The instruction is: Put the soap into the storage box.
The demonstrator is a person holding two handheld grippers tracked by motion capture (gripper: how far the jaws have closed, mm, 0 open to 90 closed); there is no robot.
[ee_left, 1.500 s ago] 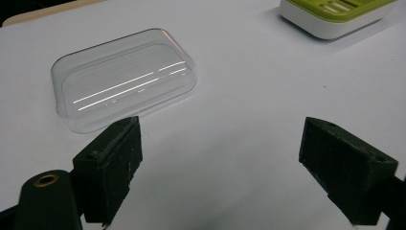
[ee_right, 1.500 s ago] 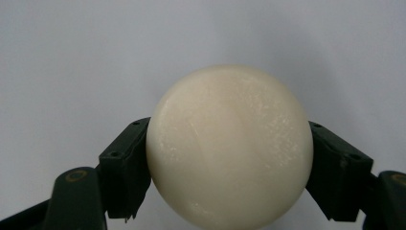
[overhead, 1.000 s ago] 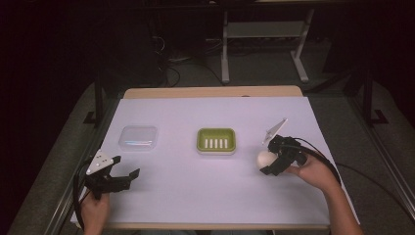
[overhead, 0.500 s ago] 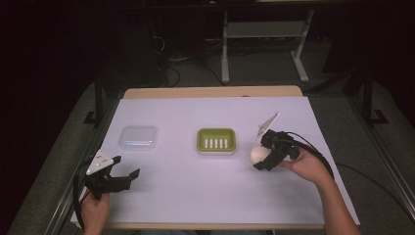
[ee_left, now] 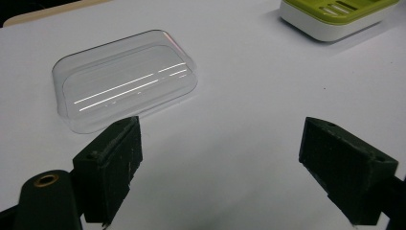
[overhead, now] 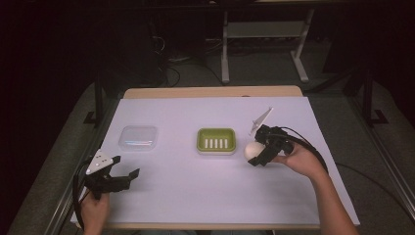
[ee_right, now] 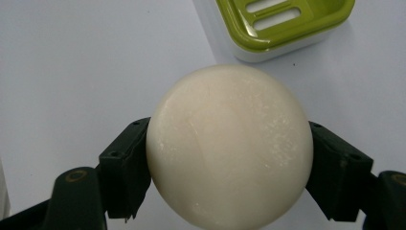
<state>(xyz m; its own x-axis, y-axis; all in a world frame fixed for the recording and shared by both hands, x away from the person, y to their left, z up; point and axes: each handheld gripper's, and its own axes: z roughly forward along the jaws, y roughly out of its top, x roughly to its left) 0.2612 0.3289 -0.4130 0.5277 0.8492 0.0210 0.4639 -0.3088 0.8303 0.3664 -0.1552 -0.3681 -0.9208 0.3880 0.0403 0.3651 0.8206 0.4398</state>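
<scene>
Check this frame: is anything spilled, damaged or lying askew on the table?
Nothing stands out. The clear plastic lid lies flat, the green slotted soap dish sits upright, and the round cream soap bar is held intact in the right tool. No spills on the white table cover.

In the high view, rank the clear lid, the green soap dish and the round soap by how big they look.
1. Clear lid and green soap dish: they look close to the same size, so I won't rank one over the other.
2. Round soap, clearly smallest, held in the right gripper.
</scene>
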